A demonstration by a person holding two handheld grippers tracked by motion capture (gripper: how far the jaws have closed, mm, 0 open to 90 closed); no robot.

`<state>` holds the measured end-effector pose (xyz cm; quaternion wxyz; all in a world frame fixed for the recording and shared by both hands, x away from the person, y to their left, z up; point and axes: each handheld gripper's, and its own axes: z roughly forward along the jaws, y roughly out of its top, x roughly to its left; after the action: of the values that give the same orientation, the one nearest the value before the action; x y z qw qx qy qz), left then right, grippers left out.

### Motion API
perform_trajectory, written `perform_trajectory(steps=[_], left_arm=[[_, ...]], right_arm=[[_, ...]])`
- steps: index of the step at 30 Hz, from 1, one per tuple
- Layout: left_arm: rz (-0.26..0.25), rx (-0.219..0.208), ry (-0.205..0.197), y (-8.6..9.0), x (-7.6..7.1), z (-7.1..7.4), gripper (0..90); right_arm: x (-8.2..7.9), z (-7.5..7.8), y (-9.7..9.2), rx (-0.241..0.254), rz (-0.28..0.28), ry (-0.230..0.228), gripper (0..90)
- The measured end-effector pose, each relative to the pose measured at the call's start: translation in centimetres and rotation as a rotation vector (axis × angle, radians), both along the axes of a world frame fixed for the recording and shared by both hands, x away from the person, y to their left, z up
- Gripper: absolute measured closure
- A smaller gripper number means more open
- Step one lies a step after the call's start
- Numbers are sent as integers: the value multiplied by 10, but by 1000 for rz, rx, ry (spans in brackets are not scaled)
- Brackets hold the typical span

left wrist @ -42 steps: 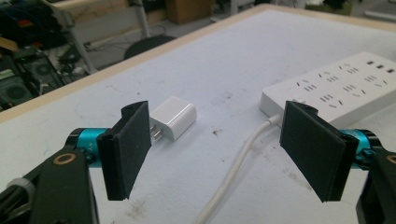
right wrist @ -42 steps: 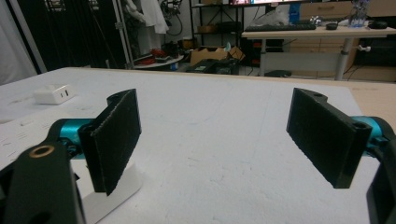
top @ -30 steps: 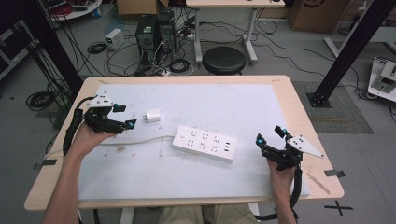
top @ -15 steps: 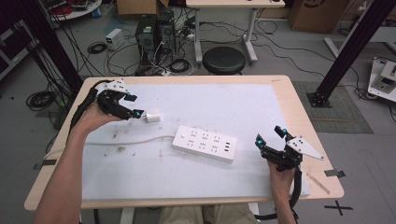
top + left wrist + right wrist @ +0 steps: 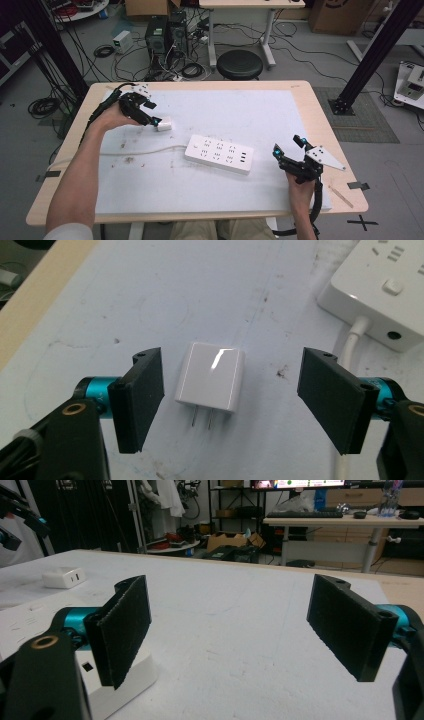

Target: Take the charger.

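while nothing is gripped yet, looks like an early stage: left tongs (image 5: 231,400) spread wide around white charger (image 5: 211,376) lying on tabletop (image 5: 260,115), right tongs (image 5: 235,630) wide open, empty, near power strip (image 5: 219,153), plugging-in apparently left.

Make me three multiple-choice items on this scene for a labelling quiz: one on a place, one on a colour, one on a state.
1. Where is the charger?
A. between the left gripper's open jaws
B. plugged into the power strip
C. on the floor

2. What colour is the charger?
A. black
B. white
C. blue

3. How is the right gripper?
A. shut on the strip
B. shut, holding nothing
C. open, holding nothing

Answers: 1 A, the left gripper view shows it lying on the table with a jaw on each side, untouched. 2 B, its shell is glossy white. 3 C, its jaws stand wide apart.
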<state>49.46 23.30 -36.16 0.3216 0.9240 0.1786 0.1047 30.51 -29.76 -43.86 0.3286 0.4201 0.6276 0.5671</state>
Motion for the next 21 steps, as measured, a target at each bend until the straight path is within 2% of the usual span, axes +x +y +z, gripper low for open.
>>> perform_trajectory(steps=[3, 4, 5, 9, 10, 12, 13, 14, 21], left_arm=[[-6, 11, 3, -2, 2, -2, 267], [-26, 15, 0, -8, 10, -10, 267], [-32, 41, 6, -10, 14, -15, 267], [-38, 51, 20, -11, 19, -21, 267], [-43, 50, 43, -12, 23, -28, 267], [-43, 50, 43, -12, 23, -28, 267], [-54, 62, 71, -15, 26, -37, 267], [-59, 76, 73, -16, 27, -39, 267], [-50, 87, 96, -20, 31, -50, 267]], right_arm=[[0, 0, 0, -1, 3, 1, 181], [0, 0, 0, -1, 3, 1, 181], [1, 0, 1, -3, 8, 2, 181], [1, 0, 1, -4, 6, 3, 181], [1, -1, 1, -3, 6, 4, 181], [1, 0, 1, -4, 5, 6, 181], [1, -1, 1, -5, 7, 9, 181], [1, -1, 1, -3, 5, 12, 181], [2, -1, 2, -15, 8, 9, 181]])
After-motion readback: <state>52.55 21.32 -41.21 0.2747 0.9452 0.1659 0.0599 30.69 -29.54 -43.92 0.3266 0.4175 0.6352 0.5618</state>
